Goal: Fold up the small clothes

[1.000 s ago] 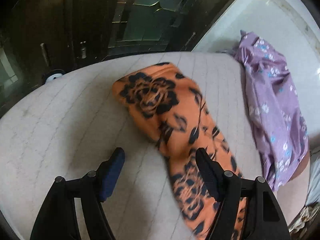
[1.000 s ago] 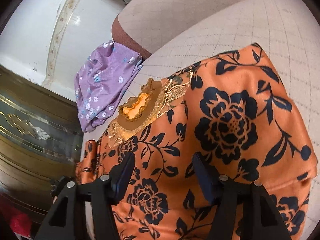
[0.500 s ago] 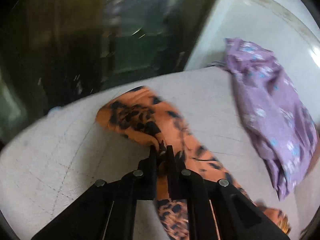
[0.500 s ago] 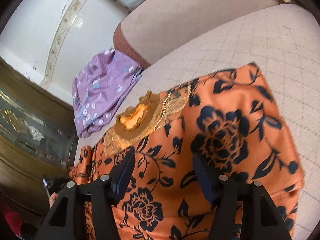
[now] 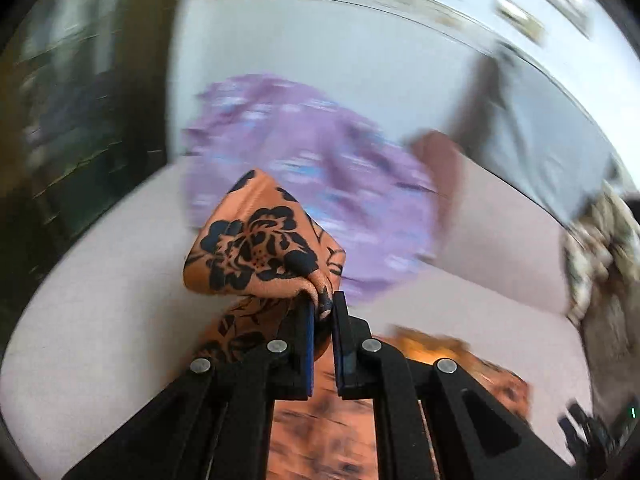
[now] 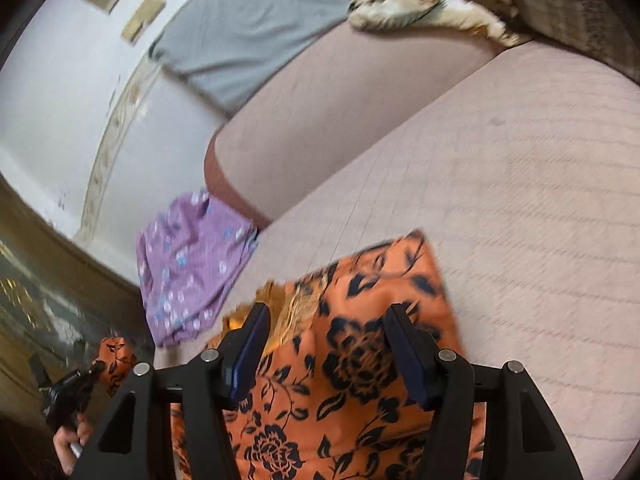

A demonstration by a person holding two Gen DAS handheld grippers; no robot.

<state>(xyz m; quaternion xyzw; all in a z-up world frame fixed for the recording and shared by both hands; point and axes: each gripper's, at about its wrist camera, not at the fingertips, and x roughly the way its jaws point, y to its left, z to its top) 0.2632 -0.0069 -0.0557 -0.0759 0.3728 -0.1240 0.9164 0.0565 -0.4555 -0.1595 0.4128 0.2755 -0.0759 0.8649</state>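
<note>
The orange garment (image 6: 344,364) lies on the sofa seat (image 6: 540,208), and one end of it is lifted and pinched by the left tongs (image 5: 322,312), which are pressed together on a small bunch of cloth. The right tongs (image 6: 332,344) are spread above the flat part, with nothing gripped. Because only a thin fold is held, the cloth may slip out if it is pulled quickly. The raised end could also be laid crooked, since the flat part is not pinned. The purple garment (image 5: 320,184) is near and could be dragged along.
</note>
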